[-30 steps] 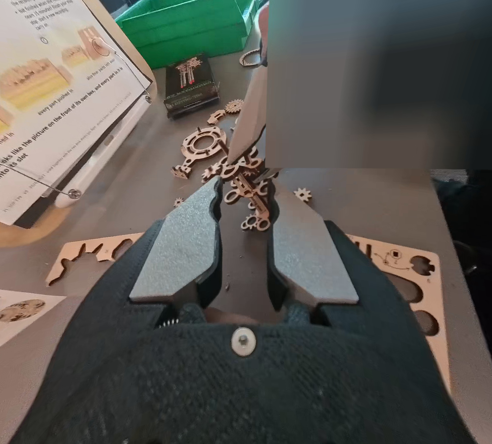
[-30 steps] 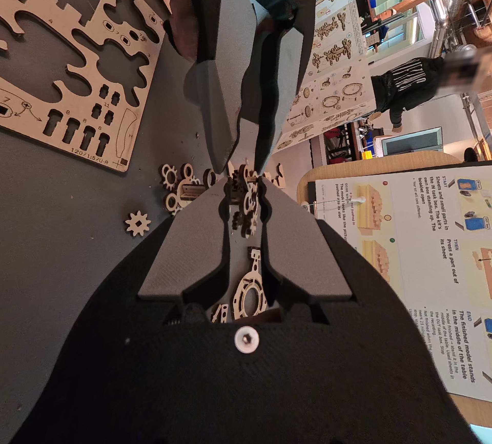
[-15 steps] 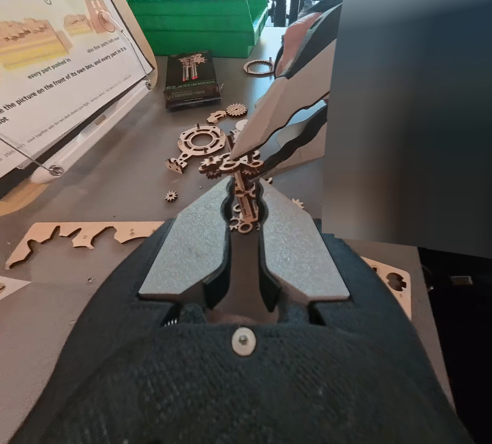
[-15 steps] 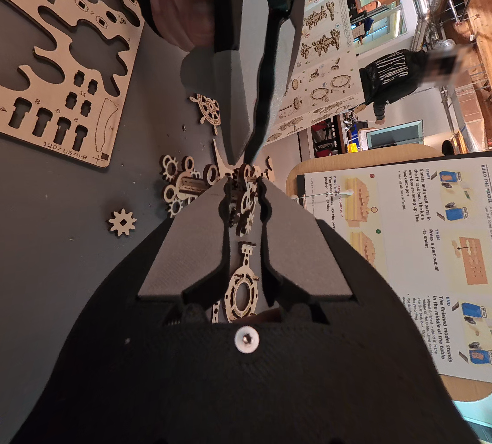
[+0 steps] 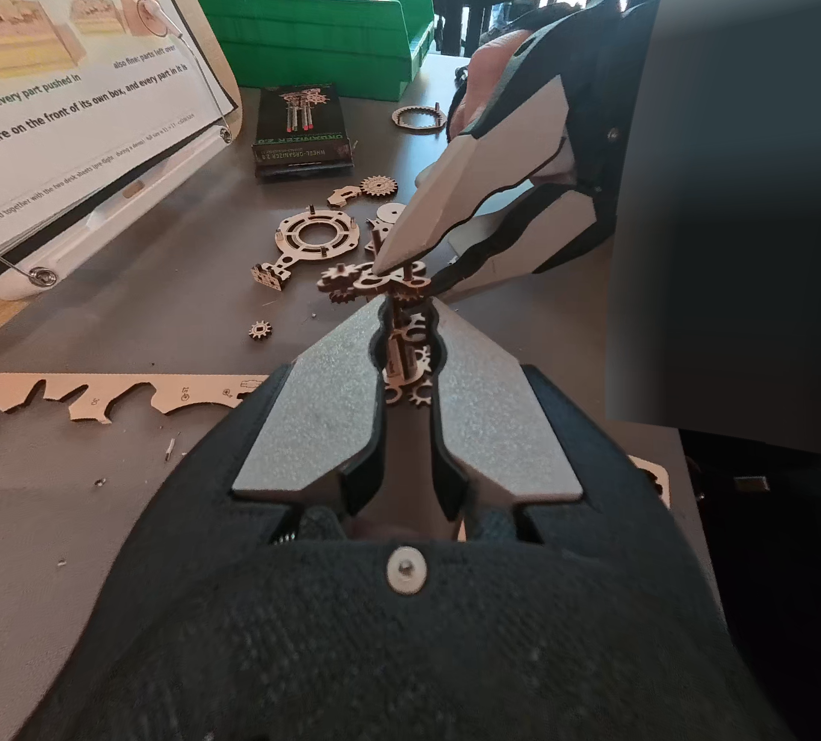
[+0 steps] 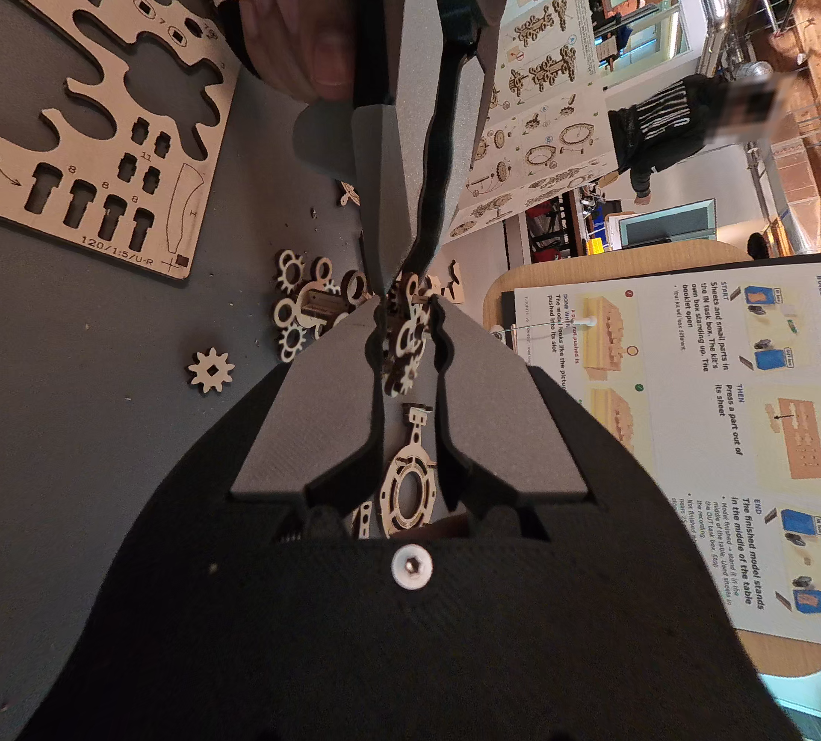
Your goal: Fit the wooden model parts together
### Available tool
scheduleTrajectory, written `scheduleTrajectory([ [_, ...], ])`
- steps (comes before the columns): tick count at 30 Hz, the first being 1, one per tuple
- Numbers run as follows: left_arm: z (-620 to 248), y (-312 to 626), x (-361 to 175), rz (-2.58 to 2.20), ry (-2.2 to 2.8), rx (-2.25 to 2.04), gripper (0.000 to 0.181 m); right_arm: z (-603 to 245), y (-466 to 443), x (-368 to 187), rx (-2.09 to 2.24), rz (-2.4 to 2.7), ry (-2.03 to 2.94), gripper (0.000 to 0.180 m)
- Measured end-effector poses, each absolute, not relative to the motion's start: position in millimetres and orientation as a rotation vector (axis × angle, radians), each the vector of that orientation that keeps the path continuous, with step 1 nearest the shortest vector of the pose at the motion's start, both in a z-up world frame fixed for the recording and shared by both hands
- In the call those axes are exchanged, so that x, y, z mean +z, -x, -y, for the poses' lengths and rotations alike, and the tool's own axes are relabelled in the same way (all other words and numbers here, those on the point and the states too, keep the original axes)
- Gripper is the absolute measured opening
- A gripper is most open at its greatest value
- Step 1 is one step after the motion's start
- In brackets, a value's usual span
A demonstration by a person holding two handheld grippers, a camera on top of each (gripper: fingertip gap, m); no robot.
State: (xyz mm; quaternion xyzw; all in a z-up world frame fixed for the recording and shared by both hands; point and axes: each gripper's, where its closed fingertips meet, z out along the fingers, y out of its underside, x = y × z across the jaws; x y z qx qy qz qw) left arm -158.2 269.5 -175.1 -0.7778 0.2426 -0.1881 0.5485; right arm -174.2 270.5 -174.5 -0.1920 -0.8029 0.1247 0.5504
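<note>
- Two claws meet on one wooden gear piece [image 5: 402, 346], and both are mine; it is held up above the grey table [image 5: 177, 310].
- My left claw [image 5: 405, 310] is clamped on the upright part of the piece, its fingers pressed against either side.
- My right claw [image 6: 402, 306] is clamped on the flat geared part of the same piece [image 6: 402, 346], coming in from the right in the left camera's view [image 5: 400, 270].
- A small loose gear [image 5: 260, 329] lies on the table just left of my left claw.
- A ring-shaped wooden frame [image 5: 316, 237] lies flat beyond it, apart from the held piece.
- A dark box [image 5: 302, 130] sits further back, in front of a green bin [image 5: 320, 26].
- A toothed ring [image 5: 418, 119] lies to the right of the box.
- A punched-out wooden sheet [image 6: 102, 110] lies flat at the upper left of my right camera's view.
- An instruction board [image 5: 89, 66] stands propped at the left.
</note>
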Motion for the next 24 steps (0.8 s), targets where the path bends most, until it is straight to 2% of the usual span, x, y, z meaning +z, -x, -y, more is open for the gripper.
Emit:
scheduleTrajectory([
  [15, -266.9, 155.7, -171.9, -0.581, 1.816, -0.510, 0.011, -266.4, 172.1, -172.5, 0.362, 1.910, 0.462, 0.015],
  [24, -268.4, 156.7, -174.0, -0.587, 1.810, -0.506, 0.011, -263.2, 166.1, -168.0, 0.510, 1.940, 0.510, 0.027],
])
